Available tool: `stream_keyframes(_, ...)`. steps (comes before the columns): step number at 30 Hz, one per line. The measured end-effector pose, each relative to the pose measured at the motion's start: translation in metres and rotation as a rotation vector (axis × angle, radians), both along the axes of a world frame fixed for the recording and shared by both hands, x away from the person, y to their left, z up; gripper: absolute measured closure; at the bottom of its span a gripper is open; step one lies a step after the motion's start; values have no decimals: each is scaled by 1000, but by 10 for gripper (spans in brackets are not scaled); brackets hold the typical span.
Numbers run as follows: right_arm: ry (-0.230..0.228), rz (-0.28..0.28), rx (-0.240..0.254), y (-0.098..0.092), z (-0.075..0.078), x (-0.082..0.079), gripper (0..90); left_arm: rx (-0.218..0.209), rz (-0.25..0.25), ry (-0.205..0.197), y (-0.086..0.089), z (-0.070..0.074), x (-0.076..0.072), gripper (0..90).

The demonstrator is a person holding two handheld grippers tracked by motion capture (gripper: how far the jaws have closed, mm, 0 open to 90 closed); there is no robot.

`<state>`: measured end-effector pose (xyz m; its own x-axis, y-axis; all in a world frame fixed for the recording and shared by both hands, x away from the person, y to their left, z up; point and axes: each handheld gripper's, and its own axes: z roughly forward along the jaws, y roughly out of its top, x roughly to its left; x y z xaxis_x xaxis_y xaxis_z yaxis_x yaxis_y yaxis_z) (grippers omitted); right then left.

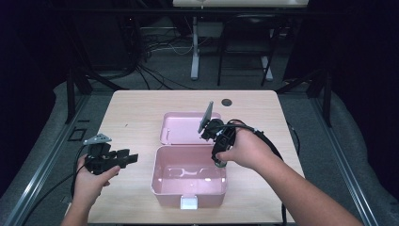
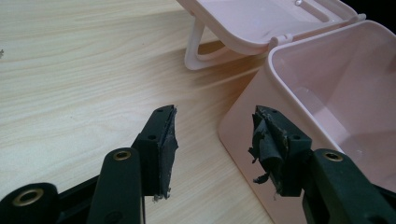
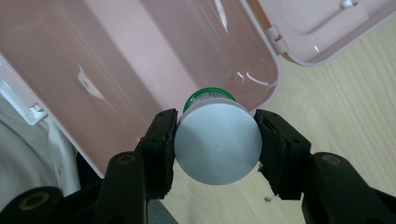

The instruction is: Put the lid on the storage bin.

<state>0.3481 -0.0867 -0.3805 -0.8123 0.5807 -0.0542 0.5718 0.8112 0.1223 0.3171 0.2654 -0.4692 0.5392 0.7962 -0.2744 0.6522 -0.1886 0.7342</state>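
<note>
1. A pale pink plastic storage box [image 1: 188, 181] stands open on the wooden bench [image 1: 136, 108], near its front edge, with a white latch on its front wall.
2. Its hinged lid [image 1: 181, 128] lies folded back flat on the bench behind the box, inner face up; in the left gripper view the lid's pink carrying handle [image 2: 196, 46] props against the bench.
3. The right gripper [image 1: 219, 157] hangs over the box's right rear corner, pointing down, held from above by the person's right hand [image 1: 247, 150].
4. Its jaws are clenched on a small jar [image 3: 217, 140]: in the right gripper view the pads press on both sides of a round grey end, with a green band and a white ribbed ring showing beyond it.
5. The jar is above the box's rim at that corner, over the open interior; I cannot tell whether it touches the box.
6. The left gripper [image 1: 131, 158] is held just left of the box by the left hand [image 1: 91, 181], low over the bench.
7. Its jaws are released and spread apart, with nothing between them; in the left gripper view they point at the box's near corner, and the pad lining is torn and frayed.
</note>
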Motion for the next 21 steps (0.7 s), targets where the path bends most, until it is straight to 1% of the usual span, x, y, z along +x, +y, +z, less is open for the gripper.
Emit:
stream_keyframes(10, 18, 29, -4, 10, -10, -3, 501, 1, -1, 1, 0, 0, 0, 498)
stream_keyframes(21, 35, 50, -4, 14, -23, -6, 500, 3, -3, 4, 0, -1, 1, 498)
